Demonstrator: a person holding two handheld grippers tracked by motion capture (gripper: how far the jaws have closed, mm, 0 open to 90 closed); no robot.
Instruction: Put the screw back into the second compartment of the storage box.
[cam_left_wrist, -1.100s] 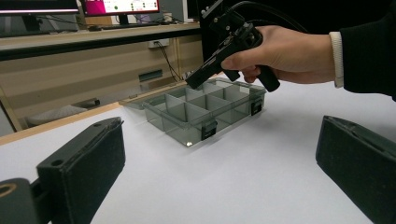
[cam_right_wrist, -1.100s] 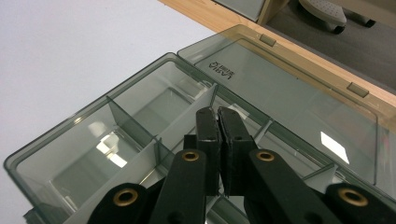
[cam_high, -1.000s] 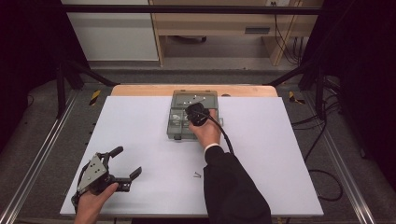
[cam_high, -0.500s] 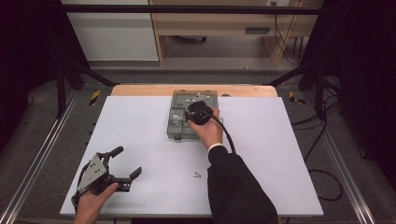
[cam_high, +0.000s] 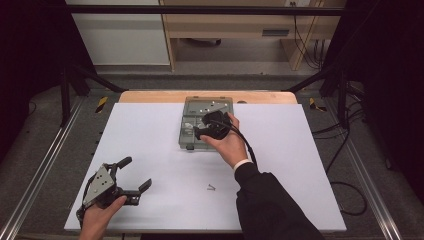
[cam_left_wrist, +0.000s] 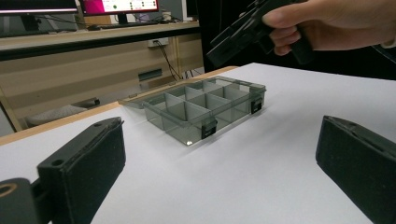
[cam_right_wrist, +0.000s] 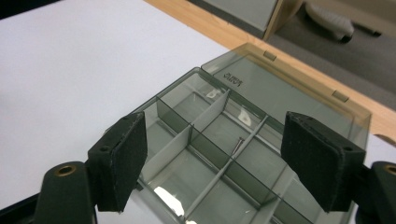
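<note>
Screws going into a little box

Screws are being sorted here. The right tool (cam_high: 200, 131) hangs over the clear grey plastic box with small sections (cam_high: 191, 129), and its jaws have just been opening with nothing between them. One thin silver screw (cam_right_wrist: 237, 145) lies in a section just under that tool, leaning on a divider wall. Another small silver screw (cam_high: 211, 188) lies on the white desk (cam_high: 150, 130), well behind the right tool and close to the person's dark sleeve (cam_high: 272, 205).

What could go wrong? The sleeve could brush the loose screw and roll it off the desk. The box is light, so a bump from the tool could push it or shake the screw into the wrong section. The screw is tiny, so wide pads could slip off it.

The left tool (cam_high: 136, 175) rests far to the side, jaws wide and empty. The box's open lid (cam_right_wrist: 299, 88) lies flat beyond the right tool. Nothing blocks the way to the loose screw.
</note>
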